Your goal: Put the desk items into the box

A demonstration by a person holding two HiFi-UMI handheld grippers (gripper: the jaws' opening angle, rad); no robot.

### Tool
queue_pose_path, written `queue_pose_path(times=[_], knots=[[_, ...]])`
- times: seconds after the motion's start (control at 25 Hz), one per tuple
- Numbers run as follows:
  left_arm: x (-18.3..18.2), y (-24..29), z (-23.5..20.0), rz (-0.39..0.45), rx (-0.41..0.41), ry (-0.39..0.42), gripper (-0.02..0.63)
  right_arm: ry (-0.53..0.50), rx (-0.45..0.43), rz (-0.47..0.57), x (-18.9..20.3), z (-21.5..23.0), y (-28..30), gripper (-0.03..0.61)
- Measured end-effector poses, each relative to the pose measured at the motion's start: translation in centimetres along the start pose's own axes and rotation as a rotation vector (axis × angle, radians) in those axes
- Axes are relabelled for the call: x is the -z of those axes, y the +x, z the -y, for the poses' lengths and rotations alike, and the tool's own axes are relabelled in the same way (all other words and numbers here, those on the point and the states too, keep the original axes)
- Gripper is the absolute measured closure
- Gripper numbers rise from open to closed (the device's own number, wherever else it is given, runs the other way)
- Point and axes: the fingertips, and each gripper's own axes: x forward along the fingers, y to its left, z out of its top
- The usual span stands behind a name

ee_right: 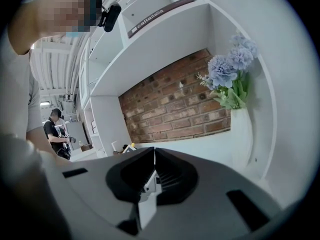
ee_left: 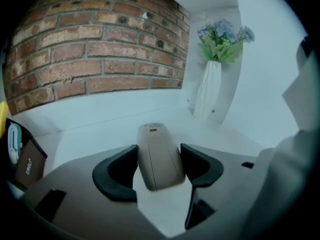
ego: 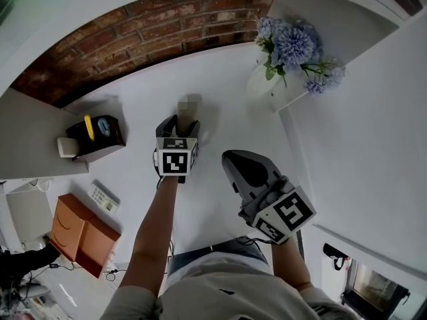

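A beige rounded item (ee_left: 159,156), shaped like a small stapler, points away from me over the white desk (ego: 220,99). My left gripper (ee_left: 159,166) is shut on it, with a black pad pressed on each side. In the head view the left gripper (ego: 181,122) is at the desk's middle and the item's far end is under a mosaic patch. The dark brown box (ego: 100,135) stands to its left with a yellow and a blue thing in it, and shows at the left gripper view's edge (ee_left: 25,164). My right gripper (ego: 230,157) hangs nearer to me, shut and holding nothing (ee_right: 154,156).
A white vase of blue flowers (ego: 293,52) stands in the back right corner (ee_left: 210,91), against the brick wall (ee_left: 100,49). A small white block (ego: 65,147) lies beside the box. Orange boxes (ego: 80,232) sit on the floor to the left. A person (ee_right: 56,134) stands far off.
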Motion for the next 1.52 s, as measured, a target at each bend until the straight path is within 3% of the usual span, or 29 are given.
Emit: queue_pose_path(times=[0.68, 1.52], knots=[[-1.7, -16.6, -5.9, 0.241, -0.040, -0.122, 0.333, -0.083, -0.213, -0.031, -0.4, -10.7, 6.6, 0.569], [3.4, -32.5, -12.8, 0.358, -0.253, -0.245, 0.333, -0.162, -0.491, -0.071, 0.5, -25.1, 10.6, 0.569]])
